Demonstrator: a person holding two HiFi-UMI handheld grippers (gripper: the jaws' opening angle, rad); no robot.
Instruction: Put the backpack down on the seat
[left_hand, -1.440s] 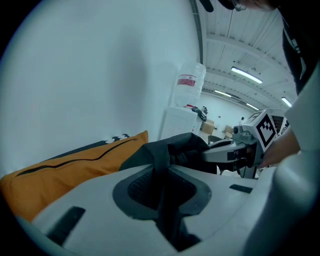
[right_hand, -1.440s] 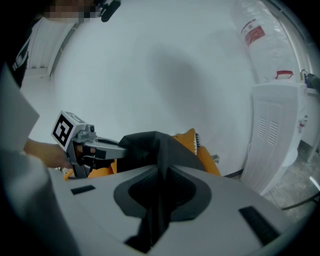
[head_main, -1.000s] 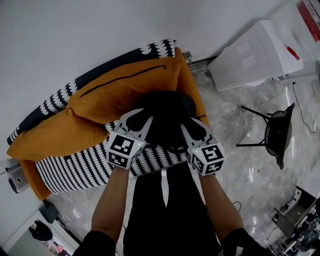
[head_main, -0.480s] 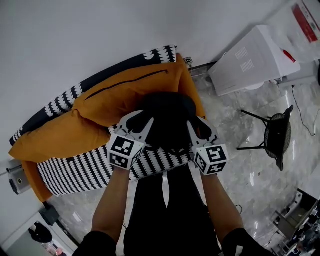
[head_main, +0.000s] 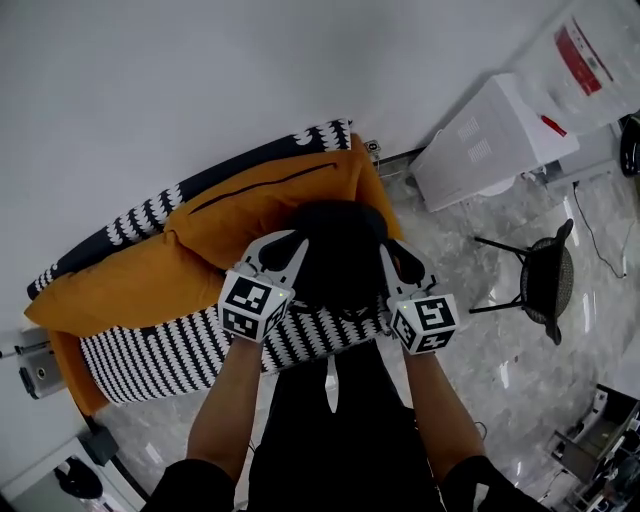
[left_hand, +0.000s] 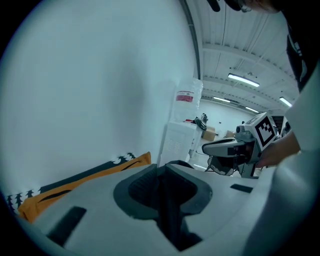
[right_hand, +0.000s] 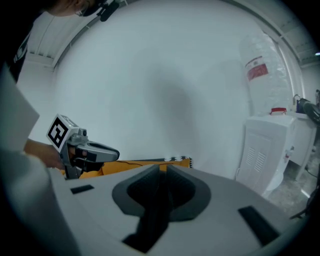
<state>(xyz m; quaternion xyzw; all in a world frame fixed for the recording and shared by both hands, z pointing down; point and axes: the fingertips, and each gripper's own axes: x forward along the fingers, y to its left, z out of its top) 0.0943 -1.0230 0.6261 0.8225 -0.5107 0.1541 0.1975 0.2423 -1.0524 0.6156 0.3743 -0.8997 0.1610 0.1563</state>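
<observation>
Your left tongs (left_hand: 162, 175) and right tongs (right_hand: 162, 175) each pinch a dark strap (left_hand: 169, 215) of the black backpack (head_main: 338, 245), held over the 3 o'clock end of the striped seat (head_main: 160, 350). Released here, it could slump off the front edge toward 6 o'clock, onto the floor (head_main: 470, 350).

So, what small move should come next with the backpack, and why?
Probably lower both grippers together. The left gripper and right gripper are each shut on the backpack, which hangs over the striped seat in front of the orange cushion. Whether it touches the seat yet, I cannot tell.
</observation>
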